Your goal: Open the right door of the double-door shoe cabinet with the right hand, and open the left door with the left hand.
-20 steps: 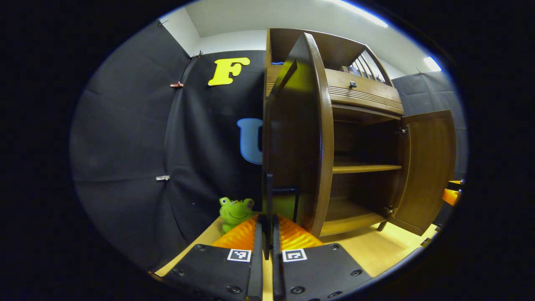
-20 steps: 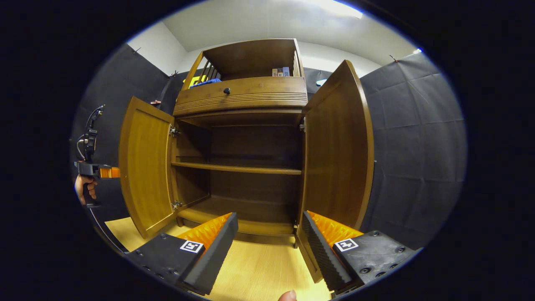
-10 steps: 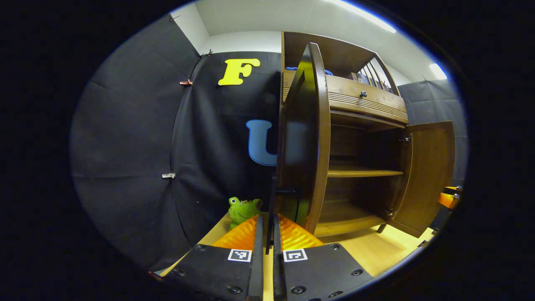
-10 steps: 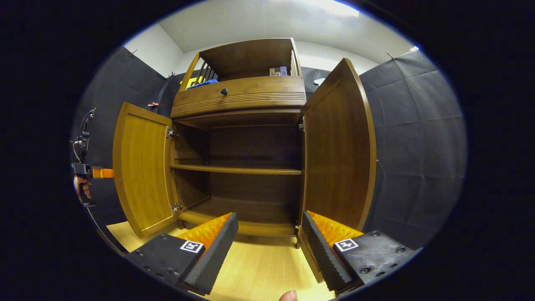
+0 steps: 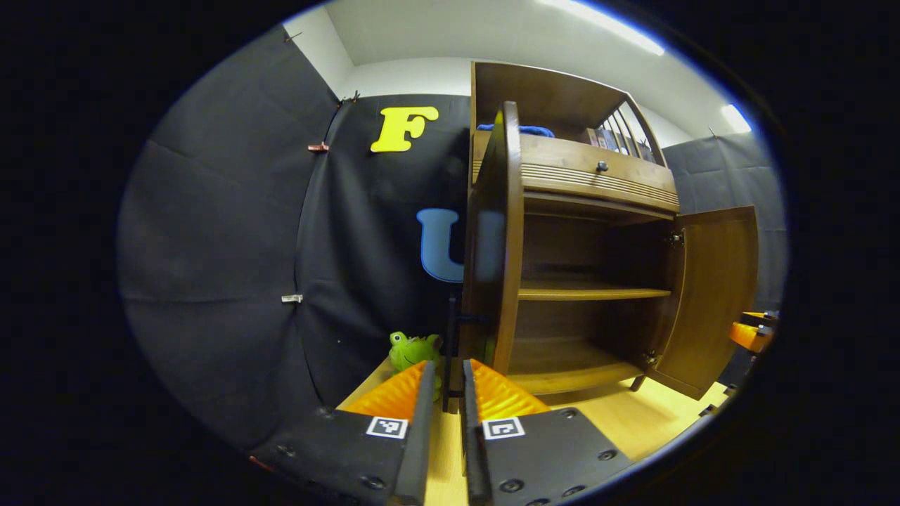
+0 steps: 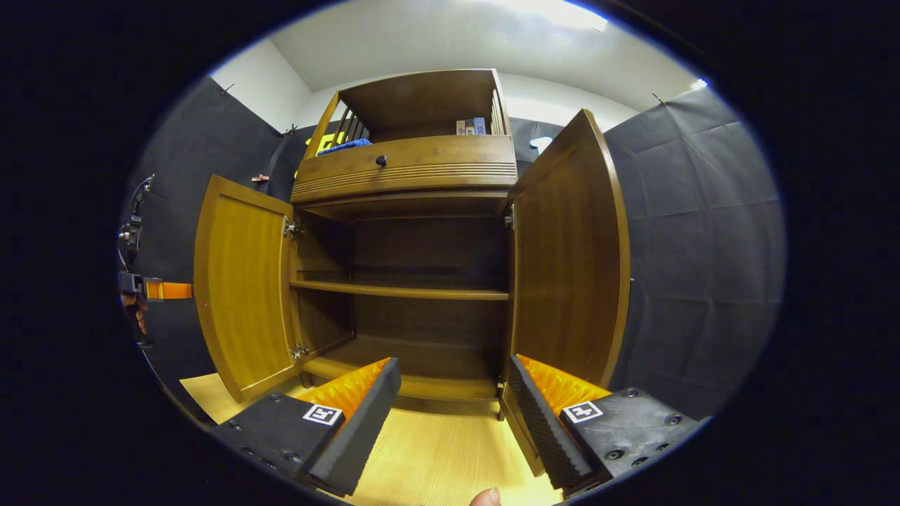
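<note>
The brown shoe cabinet [image 6: 408, 169] stands with both doors swung out. In the left gripper view the left door [image 5: 492, 246] is seen almost edge-on, and its black bar handle [image 5: 452, 337] sits between the tips of my left gripper [image 5: 447, 393]. The orange-backed fingers [image 5: 394, 397] are parted a little, with a thin gap on each side of the handle. In the right gripper view my right gripper [image 6: 453, 422] is open wide and holds nothing, low in front of the cabinet. The right door [image 6: 569, 267] is just beyond its right finger. The left door [image 6: 242, 295] hides the left gripper's [image 6: 151, 288] tips.
A green frog toy [image 5: 411, 349] sits on the wooden floor [image 6: 436, 457] left of the cabinet. The shelf [image 6: 401, 289] inside is bare. A drawer with a black knob [image 6: 380, 160] tops the doors. Black cloth walls close in both sides.
The left door has swung further open, now nearly edge-on to the left gripper. The left fingers have parted slightly around the handle. The right gripper has barely moved.
</note>
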`<action>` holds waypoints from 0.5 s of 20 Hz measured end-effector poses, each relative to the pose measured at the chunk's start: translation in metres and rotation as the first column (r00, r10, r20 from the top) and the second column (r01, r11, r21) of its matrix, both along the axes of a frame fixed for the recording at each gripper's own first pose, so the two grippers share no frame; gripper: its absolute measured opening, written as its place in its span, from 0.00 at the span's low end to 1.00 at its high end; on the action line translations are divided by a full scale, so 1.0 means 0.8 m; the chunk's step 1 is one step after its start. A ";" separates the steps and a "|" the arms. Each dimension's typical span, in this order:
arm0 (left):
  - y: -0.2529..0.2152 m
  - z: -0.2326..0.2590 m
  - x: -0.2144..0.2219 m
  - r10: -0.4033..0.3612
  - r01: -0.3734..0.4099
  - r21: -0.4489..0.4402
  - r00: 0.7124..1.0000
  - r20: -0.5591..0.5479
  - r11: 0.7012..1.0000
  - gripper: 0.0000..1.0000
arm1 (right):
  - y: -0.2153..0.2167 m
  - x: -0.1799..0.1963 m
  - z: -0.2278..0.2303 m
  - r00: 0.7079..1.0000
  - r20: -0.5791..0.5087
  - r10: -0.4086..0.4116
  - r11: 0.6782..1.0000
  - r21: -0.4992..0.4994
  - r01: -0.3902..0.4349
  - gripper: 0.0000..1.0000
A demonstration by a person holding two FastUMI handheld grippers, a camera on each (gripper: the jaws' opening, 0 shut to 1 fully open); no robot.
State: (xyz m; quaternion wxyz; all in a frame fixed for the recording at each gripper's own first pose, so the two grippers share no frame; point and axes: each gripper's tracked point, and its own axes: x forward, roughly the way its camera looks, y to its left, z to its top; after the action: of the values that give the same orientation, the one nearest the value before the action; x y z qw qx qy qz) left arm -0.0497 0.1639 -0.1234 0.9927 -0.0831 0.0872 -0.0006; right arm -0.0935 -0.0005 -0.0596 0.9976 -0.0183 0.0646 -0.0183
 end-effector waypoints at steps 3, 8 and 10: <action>-0.022 0.014 -0.021 -0.020 0.019 0.036 0.999 0.026 0.999 0.61 | 0.004 -0.003 0.006 1.000 0.009 0.003 1.000 -0.003 -0.003 0.96; -0.069 0.024 -0.043 -0.041 0.037 0.081 0.998 0.049 0.996 0.97 | 0.014 -0.009 0.011 1.000 0.017 0.016 1.000 0.000 -0.017 0.96; -0.091 0.028 -0.047 -0.050 0.045 0.082 0.997 0.061 0.996 0.98 | 0.020 -0.009 0.012 1.000 0.014 0.028 1.000 0.002 -0.028 0.96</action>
State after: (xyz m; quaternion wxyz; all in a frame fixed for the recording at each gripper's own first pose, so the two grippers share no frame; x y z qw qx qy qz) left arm -0.0874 0.0910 -0.1010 0.9972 -0.0410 0.0580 -0.0235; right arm -0.1008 0.0158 -0.0498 0.9982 -0.0181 0.0576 -0.0045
